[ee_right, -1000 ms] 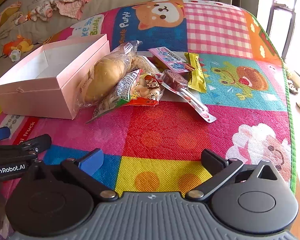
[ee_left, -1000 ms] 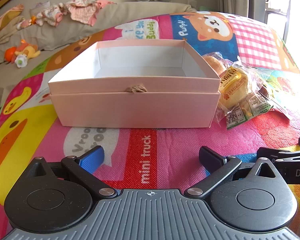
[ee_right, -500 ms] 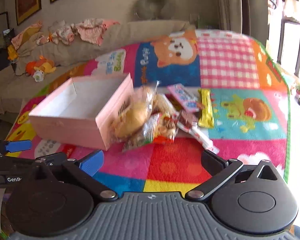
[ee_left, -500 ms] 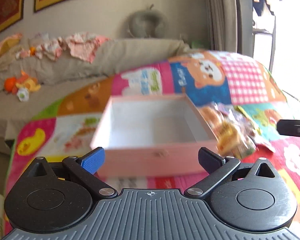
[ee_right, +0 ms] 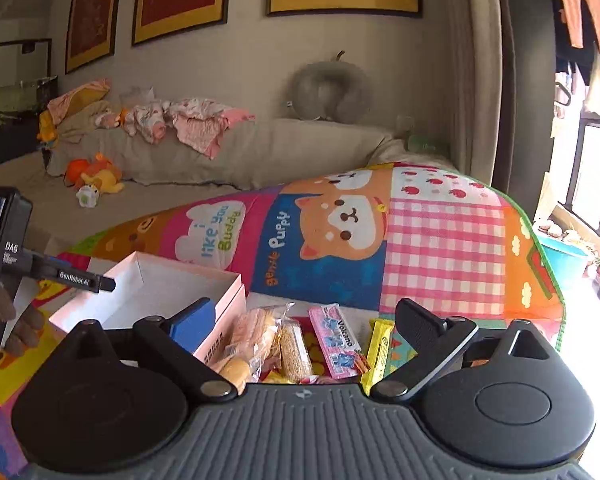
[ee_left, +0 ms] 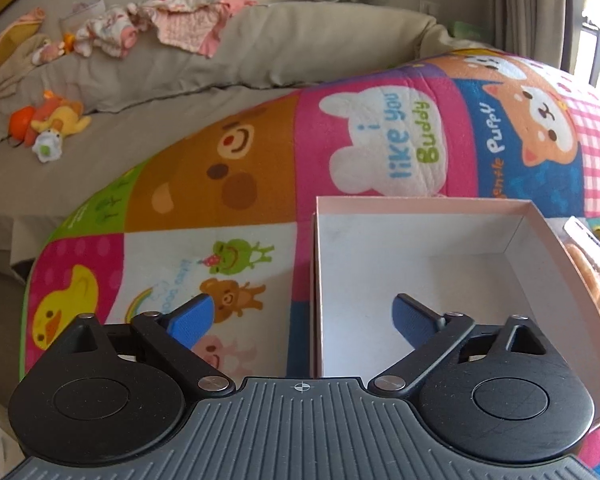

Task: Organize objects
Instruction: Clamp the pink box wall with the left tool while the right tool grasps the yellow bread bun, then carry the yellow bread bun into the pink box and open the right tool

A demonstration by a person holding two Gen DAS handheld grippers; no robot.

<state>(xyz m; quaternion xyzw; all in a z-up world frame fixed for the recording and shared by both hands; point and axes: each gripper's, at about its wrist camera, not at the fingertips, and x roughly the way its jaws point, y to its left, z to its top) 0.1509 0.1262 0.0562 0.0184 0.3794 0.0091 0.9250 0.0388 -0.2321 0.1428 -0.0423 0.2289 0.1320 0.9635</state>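
1. Pink card, white inside: that is the box (ee_left: 440,276) filling the right half of your left wrist view, open and with nothing in it. A second ago you faced its front wall from low on the play mat (ee_left: 236,184); now you look down into it from above its left wall. Your left hand-held gripper (ee_left: 302,318) has just been narrowing its jaws, yet they stand spread with nothing between them, one blue pad over the mat, the other over the box floor. A bread packet (ee_left: 588,264) shows just beyond the right wall.

2. In the right wrist view the scene has dropped low, so you have lifted this hand. Your right hand-held gripper (ee_right: 304,322) has also just been closing a little, but it is spread and grips nothing. Below it the snacks lie in a heap against the box (ee_right: 148,292): the bread packet (ee_right: 252,336), a pink packet (ee_right: 338,340) and a yellow bar (ee_right: 378,346). Your left hand-held gripper (ee_right: 100,282) hangs over the box's left side.

3. Nothing is packed yet. I judge the right hand best placed to take the first snack.
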